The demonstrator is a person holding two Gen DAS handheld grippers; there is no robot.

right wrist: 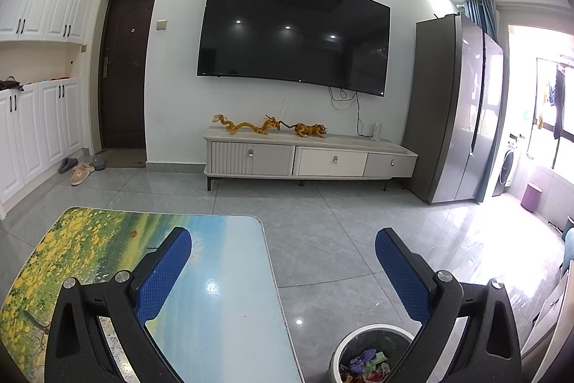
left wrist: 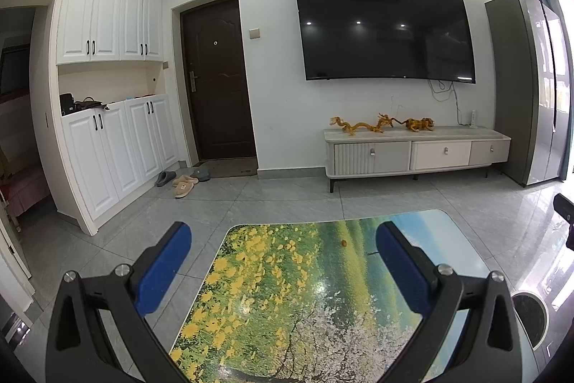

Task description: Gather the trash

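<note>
2 grippers are held above the table with nothing between their fingers: the left gripper (left wrist: 283,261) is spread wide over the flowered half of the table (left wrist: 287,311), and the right gripper (right wrist: 283,261) is equally spread, straddling the table's right edge and the floor.

Directly below the right gripper, on the floor just beside the table, the bin (right wrist: 373,358) is seen from above — crumpled scraps in purple, green and red already lie inside it, so most of the collecting appears to be done. The bin's rim is also caught at the lower right of the left wrist view.

Only 1 possible piece is left on the tabletop: a small orange-brown speck (left wrist: 344,243) near the far middle, well apart from both grippers. It is too small for its nature to be told; it may be a last scrap or only a mark in the print. Otherwise the printed surface looks clear.

Farther off, nothing resembling trash is seen on the grey tiles — only slippers (left wrist: 183,185) by the door. By this judgement the task is nearly finished, with that speck perhaps still to be picked up and dropped into the bin.
</note>
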